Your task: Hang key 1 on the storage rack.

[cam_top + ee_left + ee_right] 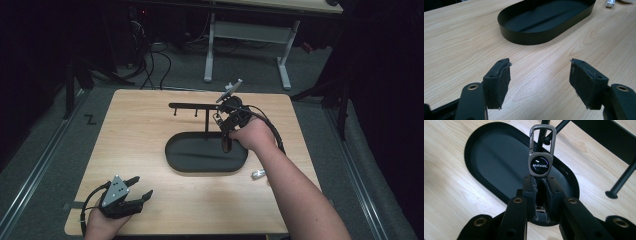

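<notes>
Hanging the keychain on a peg

Holding the keychain by its lower end, the right gripper had its jaws closed on it, so the round badge and the carabiner loop stood above the pads. In the right gripper view the loop was at the top centre, just in front of a peg of the black stand; whether it touched the peg I could not tell. In the high view this gripper was right of centre, over the tray. To do this step well, I judged that the loop should stay open towards the peg tip and slide on slowly before the release. The left gripper lay at the lower left, its jaws wide apart and empty.
</notes>
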